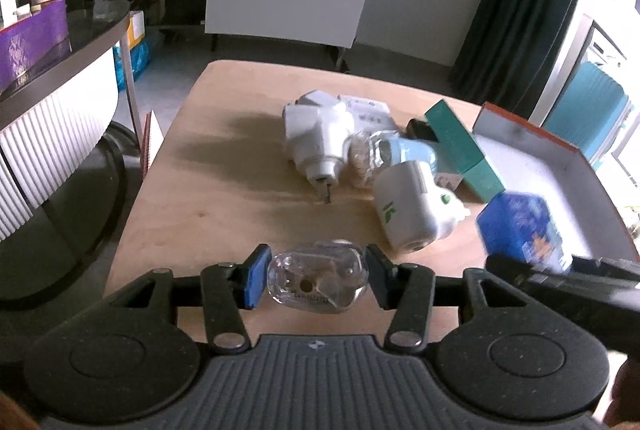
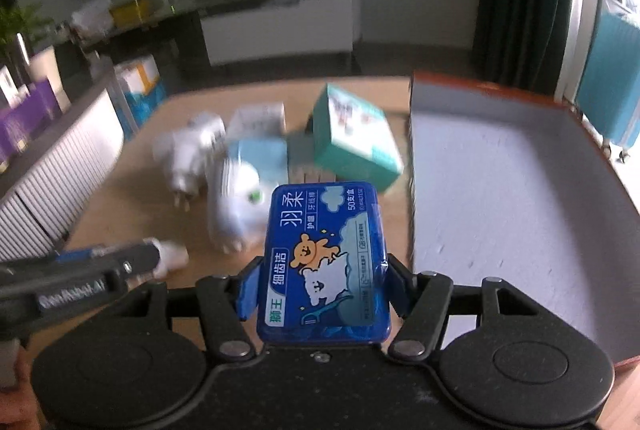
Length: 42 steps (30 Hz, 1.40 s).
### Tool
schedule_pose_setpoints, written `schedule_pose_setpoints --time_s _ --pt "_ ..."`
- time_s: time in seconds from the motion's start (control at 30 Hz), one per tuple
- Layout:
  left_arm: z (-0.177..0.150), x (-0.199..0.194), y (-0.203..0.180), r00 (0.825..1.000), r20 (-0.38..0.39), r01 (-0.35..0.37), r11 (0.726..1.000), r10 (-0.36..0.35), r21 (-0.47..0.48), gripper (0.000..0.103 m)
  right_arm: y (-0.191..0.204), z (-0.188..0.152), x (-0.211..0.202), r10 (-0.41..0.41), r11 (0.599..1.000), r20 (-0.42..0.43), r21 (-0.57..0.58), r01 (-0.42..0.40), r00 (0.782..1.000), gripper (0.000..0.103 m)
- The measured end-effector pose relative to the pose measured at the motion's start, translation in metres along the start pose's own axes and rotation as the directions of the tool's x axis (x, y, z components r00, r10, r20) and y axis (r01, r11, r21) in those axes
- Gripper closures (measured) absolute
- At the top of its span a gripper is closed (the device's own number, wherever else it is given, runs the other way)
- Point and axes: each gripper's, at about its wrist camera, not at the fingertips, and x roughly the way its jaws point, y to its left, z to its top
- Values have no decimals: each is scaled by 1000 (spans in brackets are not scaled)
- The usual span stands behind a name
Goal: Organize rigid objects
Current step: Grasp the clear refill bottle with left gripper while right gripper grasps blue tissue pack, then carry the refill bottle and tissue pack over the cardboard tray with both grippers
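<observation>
Both pick-ups look done: the left hand-held gripper (image 1: pixel 316 280) is clamped on a clear plastic case (image 1: pixel 317 282), the right hand-held gripper (image 2: pixel 320 288) on a blue dental-floss box (image 2: pixel 326 262). Next, carry each to the orange-rimmed tray (image 2: pixel 520 190) at two o'clock on the worktop (image 1: pixel 224 170).

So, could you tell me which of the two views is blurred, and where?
Right wrist view: the white items and teal box beyond are smeared, while the held blue floss-pick box stays sharp. Left wrist view: mostly crisp; only that blue box is blurred.
</observation>
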Motion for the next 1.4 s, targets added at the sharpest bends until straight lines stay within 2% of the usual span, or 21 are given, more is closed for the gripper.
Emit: schedule_pose_setpoints --time_s 0.3,0.67,0.97,1.4 --pt "13 -16 -25 998 34 52 998 -53 28 52 -61 21 -31 -28 998 63 57 24 998 29" --pt "33 -4 -88 986 4 162 978 -164 128 52 -125 40 -50 -91 992 107 100 80 990 29" --pt "60 16 -142 973 -10 230 956 -232 181 52 -165 58 -47 -123 986 123 131 106 985 29" --pt "79 47 -197 968 -27 248 942 -249 225 52 -198 85 -22 -119 984 119 146 101 986 29"
